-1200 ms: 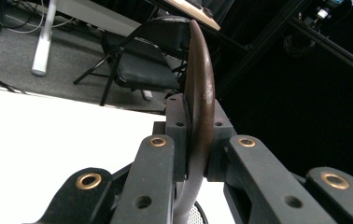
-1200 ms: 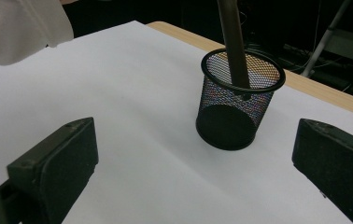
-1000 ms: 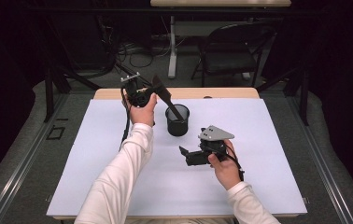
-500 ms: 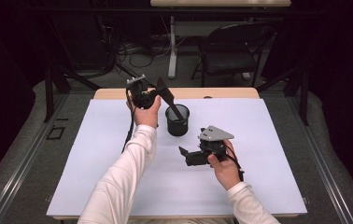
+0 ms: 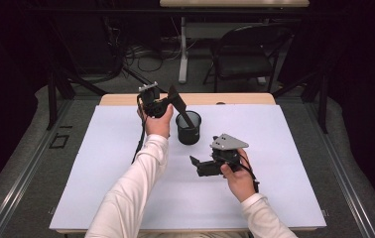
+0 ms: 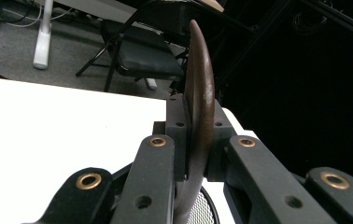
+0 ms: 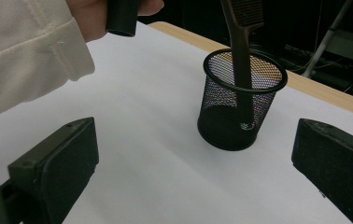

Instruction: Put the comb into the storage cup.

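Observation:
A black mesh cup (image 5: 189, 129) stands on the white table top (image 5: 101, 163), near its far middle. A dark brown comb (image 5: 179, 105) slants down into the cup, handle end inside. My left gripper (image 5: 167, 101) is shut on the comb's upper part, above and left of the cup. In the left gripper view the comb (image 6: 198, 107) stands edge-on between the jaws, with the cup's rim (image 6: 207, 212) below. My right gripper (image 5: 196, 165) lies low on the table, in front of the cup, jaws open and empty. In the right gripper view the cup (image 7: 241, 100) sits between the wide pads (image 7: 67, 158).
The white top ends at a wooden strip (image 5: 235, 99) along the far edge. Behind the table stand a black chair (image 5: 245, 54) and a table leg (image 5: 183, 49) on grey floor with cables. Metal rails (image 5: 22, 168) run along both sides.
My left gripper has shifted slightly to the right with the comb, whose handle stays in the cup. The right gripper has not moved.

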### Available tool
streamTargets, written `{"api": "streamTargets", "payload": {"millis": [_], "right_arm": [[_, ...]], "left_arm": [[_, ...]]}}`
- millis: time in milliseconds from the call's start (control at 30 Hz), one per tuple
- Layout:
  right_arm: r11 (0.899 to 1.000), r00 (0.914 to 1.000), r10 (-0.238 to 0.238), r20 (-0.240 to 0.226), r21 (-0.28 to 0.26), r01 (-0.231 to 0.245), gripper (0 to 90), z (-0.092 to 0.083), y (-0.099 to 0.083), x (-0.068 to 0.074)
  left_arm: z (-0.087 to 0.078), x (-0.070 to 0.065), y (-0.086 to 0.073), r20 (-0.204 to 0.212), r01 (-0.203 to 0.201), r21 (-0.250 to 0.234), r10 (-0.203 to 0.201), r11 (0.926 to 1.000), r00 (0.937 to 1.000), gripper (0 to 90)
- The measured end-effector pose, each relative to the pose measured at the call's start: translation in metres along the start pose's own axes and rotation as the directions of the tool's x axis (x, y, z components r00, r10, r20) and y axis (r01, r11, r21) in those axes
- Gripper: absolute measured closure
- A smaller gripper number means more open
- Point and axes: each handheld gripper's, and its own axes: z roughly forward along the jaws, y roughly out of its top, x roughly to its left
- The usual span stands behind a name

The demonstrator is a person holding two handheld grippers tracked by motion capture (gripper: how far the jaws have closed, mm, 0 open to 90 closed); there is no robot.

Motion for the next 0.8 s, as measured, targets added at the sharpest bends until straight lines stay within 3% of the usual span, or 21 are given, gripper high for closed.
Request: {"api": "streamTargets", "payload": {"millis": [800], "right_arm": [[1.000,1.0000,0.000,-0.001,0.004,0.000,0.7,0.000,-0.001,0.000]], "left_arm": [[0.010,0.010,-0.012,-0.010,0.021,0.014,-0.021,0.9997,0.9997,84.0]]}}
